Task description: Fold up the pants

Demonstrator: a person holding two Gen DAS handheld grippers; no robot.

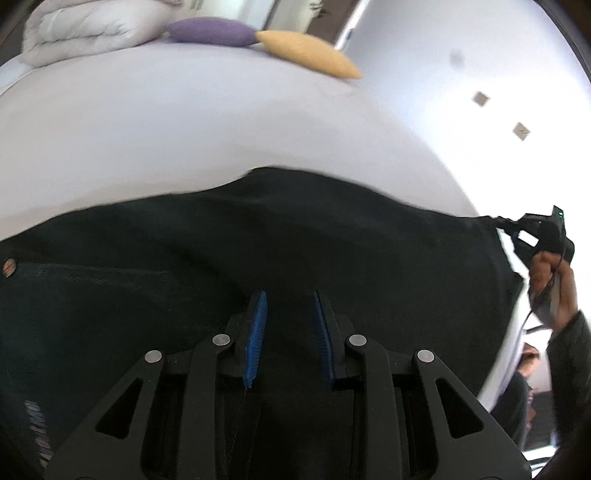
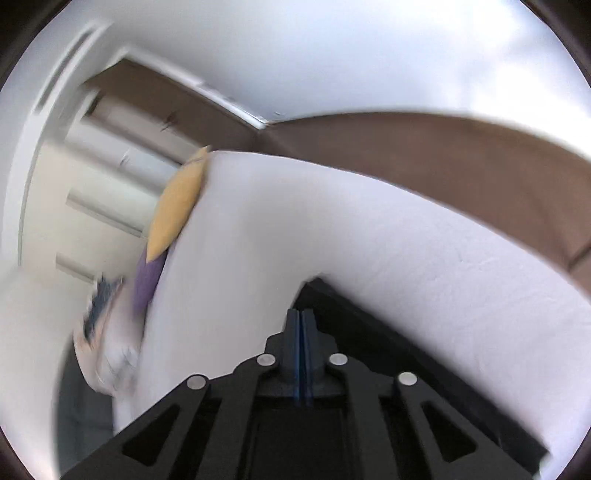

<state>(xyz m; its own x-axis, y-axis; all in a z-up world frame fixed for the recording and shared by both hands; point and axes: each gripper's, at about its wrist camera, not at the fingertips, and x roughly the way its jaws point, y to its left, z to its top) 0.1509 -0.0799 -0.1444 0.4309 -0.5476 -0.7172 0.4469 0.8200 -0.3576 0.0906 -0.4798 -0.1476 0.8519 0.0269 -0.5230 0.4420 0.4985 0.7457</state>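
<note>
Black pants [image 1: 258,251] lie spread across a white bed [image 1: 184,129]; a metal button [image 1: 9,266] shows at the far left. My left gripper [image 1: 289,297] hovers over the pants with its blue-padded jaws open and empty. My right gripper [image 1: 502,222] is seen at the right of the left wrist view, pinching the far corner of the pants and pulling it taut. In the right wrist view the right gripper [image 2: 302,313] has its pads pressed together, with black pants fabric [image 2: 369,332] stretching from the tip to the lower right.
A purple cushion [image 1: 210,31], a yellow cushion [image 1: 310,53] and a folded white duvet [image 1: 81,33] lie at the bed's far end. The bed's right edge [image 1: 491,221] drops to a bright floor. A brown wall panel [image 2: 443,155] stands beyond the bed.
</note>
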